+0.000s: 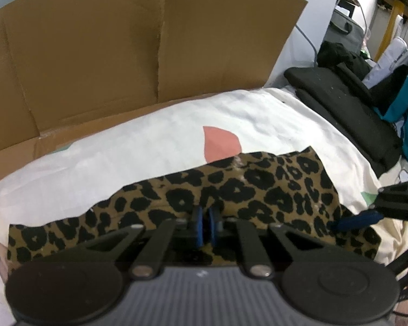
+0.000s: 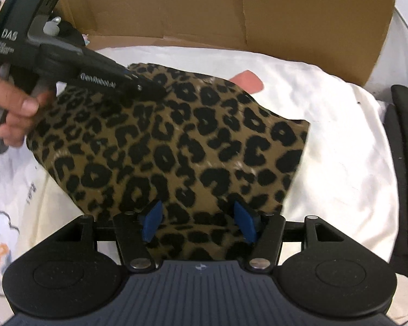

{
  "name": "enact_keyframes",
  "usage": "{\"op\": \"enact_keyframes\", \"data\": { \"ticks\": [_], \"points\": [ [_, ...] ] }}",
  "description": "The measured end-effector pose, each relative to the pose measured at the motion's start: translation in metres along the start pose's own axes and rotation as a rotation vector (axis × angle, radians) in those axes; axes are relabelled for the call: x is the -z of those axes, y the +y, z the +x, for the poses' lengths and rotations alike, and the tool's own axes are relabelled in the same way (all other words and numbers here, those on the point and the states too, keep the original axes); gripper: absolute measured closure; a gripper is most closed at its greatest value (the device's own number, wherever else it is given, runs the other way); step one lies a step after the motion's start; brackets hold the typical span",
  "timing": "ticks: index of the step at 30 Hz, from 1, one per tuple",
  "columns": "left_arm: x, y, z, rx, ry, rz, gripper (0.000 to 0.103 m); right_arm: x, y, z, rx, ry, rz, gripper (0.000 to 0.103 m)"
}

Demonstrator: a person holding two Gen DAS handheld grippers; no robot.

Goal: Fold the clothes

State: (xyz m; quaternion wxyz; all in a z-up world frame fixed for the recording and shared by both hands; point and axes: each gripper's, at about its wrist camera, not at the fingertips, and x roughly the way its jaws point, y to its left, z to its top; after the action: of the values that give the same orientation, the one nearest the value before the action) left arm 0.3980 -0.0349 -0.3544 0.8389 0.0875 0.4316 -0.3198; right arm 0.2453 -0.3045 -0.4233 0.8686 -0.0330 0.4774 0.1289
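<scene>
On white sheet [image 2: 326,125], before cardboard [image 2: 231,8]: leopard cloth [image 2: 176,141] lies folded, flat. Left gripper [image 1: 207,218] at cloth's far edge, pads pressed together, pinching cloth. Right gripper [image 2: 197,218] over cloth's near edge, blue pads [image 2: 151,218] spread wide, cloth beneath, not gripped. Hand [image 2: 16,111] holds left gripper's handle.

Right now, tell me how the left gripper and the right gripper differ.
The left gripper has its blue pads nearly together, pinching the leopard-print garment; the right gripper stands wide open, the cloth lying under the gap between its pads. In the right wrist view, the left gripper meets the garment at its far edge and the right at its near edge. Both are black with blue pads and point down at the same garment.
</scene>
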Motion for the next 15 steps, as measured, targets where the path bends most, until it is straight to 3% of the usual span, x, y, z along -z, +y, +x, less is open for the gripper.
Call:
{"op": "enact_keyframes", "data": {
  "ticks": [9,15],
  "points": [
    [-0.001,-0.001,0.001,-0.003,0.003,0.001,0.096,0.004,-0.027,-0.014,0.093,0.000,0.044,0.040],
    [-0.001,-0.002,0.001,-0.002,0.003,-0.003,0.096,0.000,-0.021,-0.040,0.021,-0.062,0.082,0.050]
  ]
}}
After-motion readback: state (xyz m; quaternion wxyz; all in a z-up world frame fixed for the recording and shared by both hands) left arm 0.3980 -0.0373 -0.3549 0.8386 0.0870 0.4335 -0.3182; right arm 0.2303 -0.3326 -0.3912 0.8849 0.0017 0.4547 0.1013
